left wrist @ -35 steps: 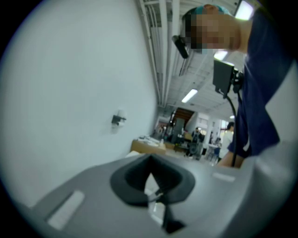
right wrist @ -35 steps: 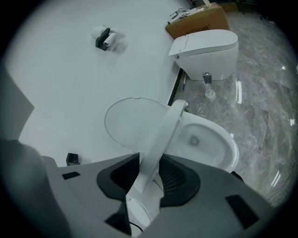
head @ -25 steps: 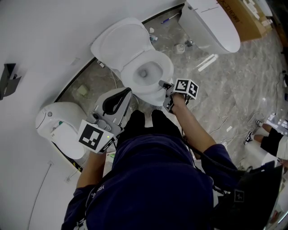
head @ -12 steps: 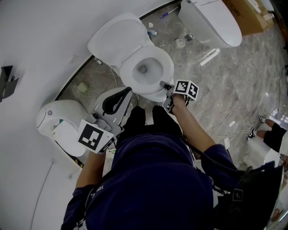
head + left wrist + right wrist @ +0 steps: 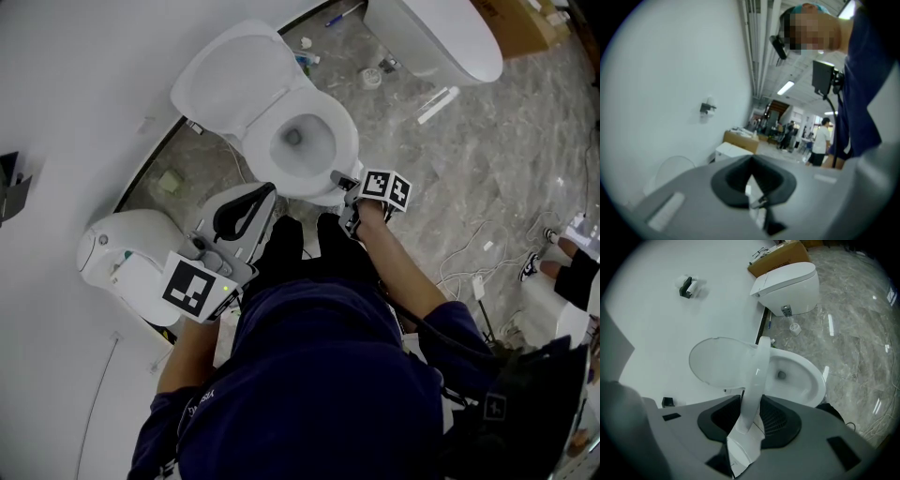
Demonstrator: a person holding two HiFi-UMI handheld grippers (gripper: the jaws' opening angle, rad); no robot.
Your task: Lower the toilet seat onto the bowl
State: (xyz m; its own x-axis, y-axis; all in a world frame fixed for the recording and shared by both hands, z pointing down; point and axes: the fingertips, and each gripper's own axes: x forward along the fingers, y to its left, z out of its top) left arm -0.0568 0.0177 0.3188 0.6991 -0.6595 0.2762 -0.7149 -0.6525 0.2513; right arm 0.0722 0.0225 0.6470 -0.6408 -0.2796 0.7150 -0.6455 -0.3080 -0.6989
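**Right tool clamped on the half-raised toilet seat**

A plain white wall (image 5: 84, 84) takes up the left of the head view and meets a grey, veined marble floor (image 5: 487, 178) along a dark skirting line. The left gripper view looks away from the wall into a long hall with strip lights overhead and several people standing far off.

Three toilets stand along the wall. The middle one has its bowl (image 5: 801, 376) open and its lid (image 5: 230, 75) leaning back on the wall. A second toilet (image 5: 436, 37) with its lid closed stands at the upper right. A third toilet (image 5: 122, 253) stands at the lower left, just beside the left arm. A cardboard box (image 5: 516, 28) sits behind the second toilet.

The person (image 5: 319, 375), in dark blue, stands right at the front of the middle bowl.

The toilet seat (image 5: 757, 376) shows edge-on in the right gripper view, standing between the lid and the bowl. The right tool (image 5: 751, 418) has its jaws closed onto the seat's front edge.

The left tool (image 5: 752, 183) is held off to the side near the third toilet, its jaws drawn together with nothing between them.

A black bracket (image 5: 11, 178) is fixed to the wall. Thin white cables (image 5: 459, 262) trail over the floor at the right.
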